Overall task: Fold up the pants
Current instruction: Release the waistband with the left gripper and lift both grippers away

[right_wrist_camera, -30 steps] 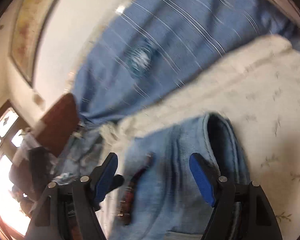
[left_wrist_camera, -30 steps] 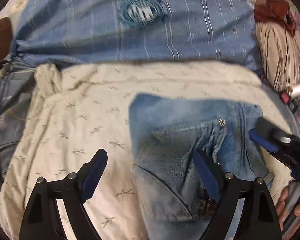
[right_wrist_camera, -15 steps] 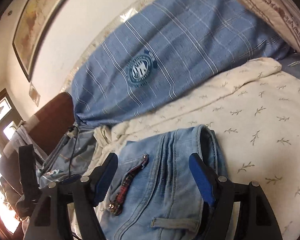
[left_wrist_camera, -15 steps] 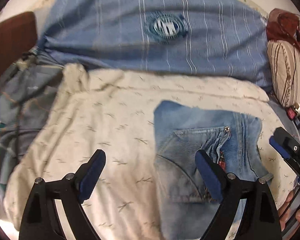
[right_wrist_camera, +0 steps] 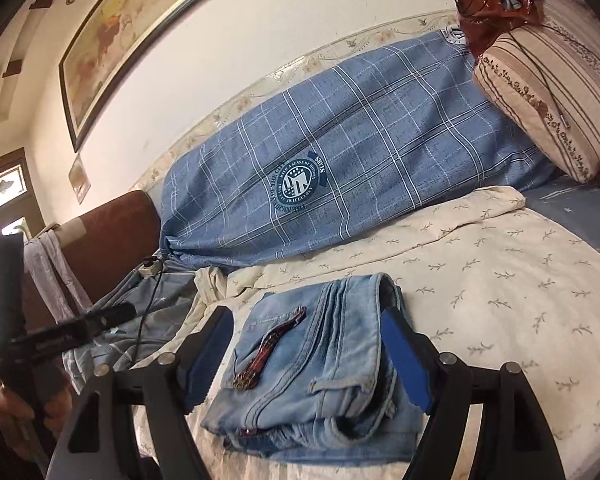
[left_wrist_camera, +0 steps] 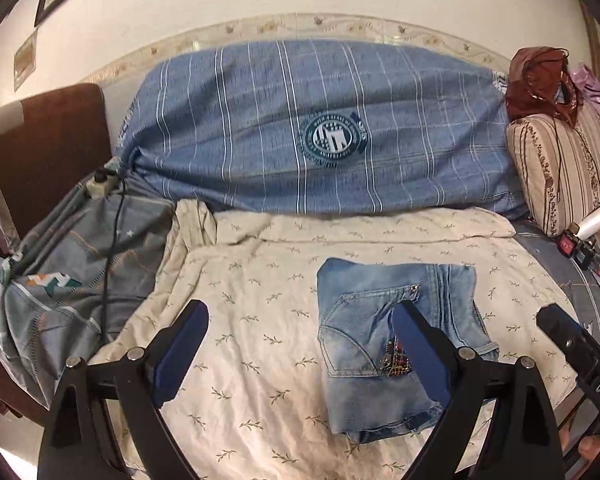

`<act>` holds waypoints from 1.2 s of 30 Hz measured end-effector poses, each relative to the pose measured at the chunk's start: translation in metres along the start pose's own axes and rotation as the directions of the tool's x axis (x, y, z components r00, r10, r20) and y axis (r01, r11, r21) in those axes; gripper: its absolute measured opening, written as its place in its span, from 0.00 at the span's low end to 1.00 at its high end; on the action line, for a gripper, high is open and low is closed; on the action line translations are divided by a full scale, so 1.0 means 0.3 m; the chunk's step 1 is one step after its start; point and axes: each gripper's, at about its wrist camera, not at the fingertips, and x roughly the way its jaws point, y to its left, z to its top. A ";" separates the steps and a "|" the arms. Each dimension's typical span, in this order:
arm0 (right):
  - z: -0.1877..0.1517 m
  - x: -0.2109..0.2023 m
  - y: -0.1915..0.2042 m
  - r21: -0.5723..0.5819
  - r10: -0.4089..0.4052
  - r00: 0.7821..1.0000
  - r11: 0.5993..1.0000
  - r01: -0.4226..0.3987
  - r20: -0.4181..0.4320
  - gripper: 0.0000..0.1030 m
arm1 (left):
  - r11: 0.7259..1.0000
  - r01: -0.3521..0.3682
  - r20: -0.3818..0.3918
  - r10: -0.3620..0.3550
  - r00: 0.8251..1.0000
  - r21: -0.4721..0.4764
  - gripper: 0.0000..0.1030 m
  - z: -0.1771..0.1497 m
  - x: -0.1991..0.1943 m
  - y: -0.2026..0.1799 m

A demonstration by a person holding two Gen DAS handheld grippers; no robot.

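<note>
Evidently, the left gripper (left_wrist_camera: 300,354) is hanging with jaws spread and empty above the cream sheet (left_wrist_camera: 260,320), the folded jeans (left_wrist_camera: 380,340) lying to its right, while the right gripper (right_wrist_camera: 308,360) is hovering, jaws wide, over that finished-looking bundle, needing only tidying.

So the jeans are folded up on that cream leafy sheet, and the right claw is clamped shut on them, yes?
Not quite. The jeans do lie folded on the cream leafy sheet, but the right claw is open, its blue pads spread apart above the denim and gripping nothing. The right wrist view shows it.
</note>
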 end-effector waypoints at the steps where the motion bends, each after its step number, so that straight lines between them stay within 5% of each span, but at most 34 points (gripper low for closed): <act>1: -0.007 -0.012 0.003 -0.005 -0.001 1.000 1.000 0.001 -0.003 0.77 | 1.000 0.000 0.011 0.000 1.000 0.007 0.92 0.002 -0.014 -0.004; 20: -0.035 -0.012 0.016 -0.078 -0.040 0.999 0.996 0.039 -0.016 0.78 | 0.996 -0.018 -0.007 0.018 1.000 0.086 0.92 -0.067 0.024 -0.081; 36: -0.040 0.026 0.023 -0.071 -0.043 0.998 0.997 0.040 -0.044 0.78 | 0.997 -0.079 0.004 0.078 0.997 0.009 0.92 -0.071 0.026 0.058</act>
